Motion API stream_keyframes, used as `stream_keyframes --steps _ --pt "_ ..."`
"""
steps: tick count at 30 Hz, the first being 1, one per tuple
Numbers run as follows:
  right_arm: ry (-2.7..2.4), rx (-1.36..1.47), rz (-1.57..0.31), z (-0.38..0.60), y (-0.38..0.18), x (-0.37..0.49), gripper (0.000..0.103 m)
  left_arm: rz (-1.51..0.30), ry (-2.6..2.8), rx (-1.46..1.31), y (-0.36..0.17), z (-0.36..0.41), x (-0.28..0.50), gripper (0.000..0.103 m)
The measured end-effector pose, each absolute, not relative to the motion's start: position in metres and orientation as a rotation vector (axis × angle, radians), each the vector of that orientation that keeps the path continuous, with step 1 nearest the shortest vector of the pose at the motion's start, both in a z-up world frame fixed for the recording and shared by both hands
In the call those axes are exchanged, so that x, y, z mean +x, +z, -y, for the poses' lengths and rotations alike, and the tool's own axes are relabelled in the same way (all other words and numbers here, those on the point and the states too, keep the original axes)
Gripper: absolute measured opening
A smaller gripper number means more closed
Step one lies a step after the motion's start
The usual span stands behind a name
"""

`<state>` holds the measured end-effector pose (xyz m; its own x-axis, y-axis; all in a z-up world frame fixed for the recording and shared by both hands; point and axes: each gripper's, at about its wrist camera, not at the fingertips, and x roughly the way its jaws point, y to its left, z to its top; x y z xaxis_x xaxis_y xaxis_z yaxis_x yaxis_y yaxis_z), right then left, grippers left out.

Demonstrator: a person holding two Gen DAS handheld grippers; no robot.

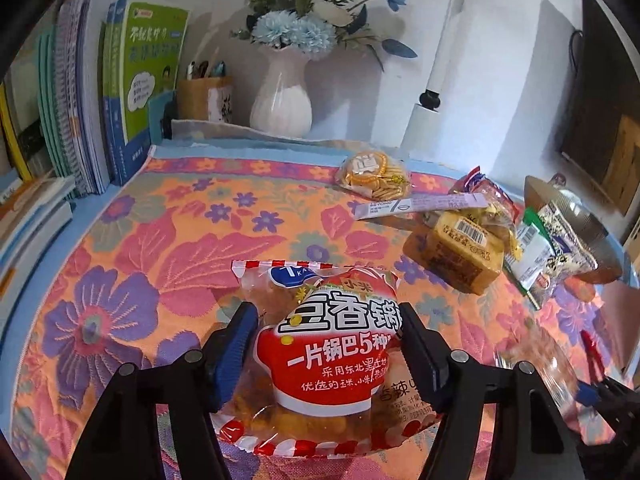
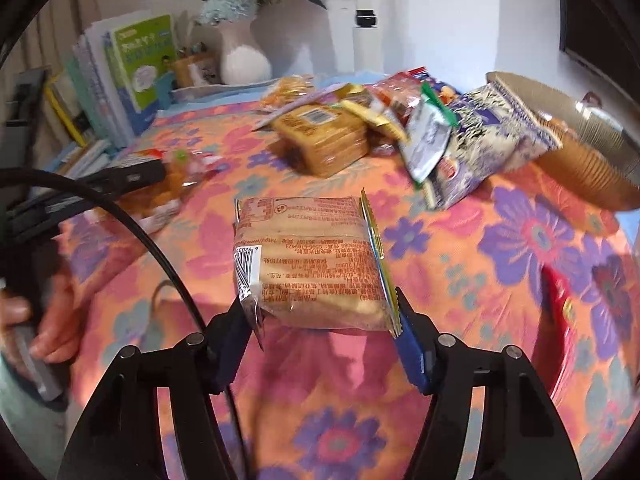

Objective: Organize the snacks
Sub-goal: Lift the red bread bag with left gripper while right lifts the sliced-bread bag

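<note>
A red-and-white crispy rice snack bag (image 1: 328,344) sits between the fingers of my left gripper (image 1: 326,344), whose blue pads press on its two sides just over the flowered tablecloth (image 1: 160,240). My right gripper (image 2: 320,308) is shut on a clear packet of pale biscuits (image 2: 308,256), back label up, held a little above the cloth with its shadow beneath. In the right wrist view the left gripper's black finger (image 2: 132,176) and its bag show at the left. A pile of other snacks lies at the back right, with a brown cracker pack (image 1: 456,252) (image 2: 324,136) in front.
A tipped metal bowl (image 1: 580,216) (image 2: 592,160) holds a purple patterned bag (image 2: 492,132). A round cracker bag (image 1: 376,172) and a purple stick sachet (image 1: 424,204) lie behind. Books (image 1: 100,100), a pen holder (image 1: 204,96) and a white vase (image 1: 282,100) line the back. A red packet (image 2: 560,320) lies right.
</note>
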<state>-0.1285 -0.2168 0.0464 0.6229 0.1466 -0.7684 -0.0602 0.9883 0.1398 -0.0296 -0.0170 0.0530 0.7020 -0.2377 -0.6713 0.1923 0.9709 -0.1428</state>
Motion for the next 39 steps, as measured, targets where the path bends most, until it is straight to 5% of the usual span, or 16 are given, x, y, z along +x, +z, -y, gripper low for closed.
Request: stream_keyframes --steps 39 --pt "0.255 0.347 -0.767 0.265 0.110 -0.155 0.060 -0.599 -0.463 -0.018 0.134 0.066 -0.063 0.059"
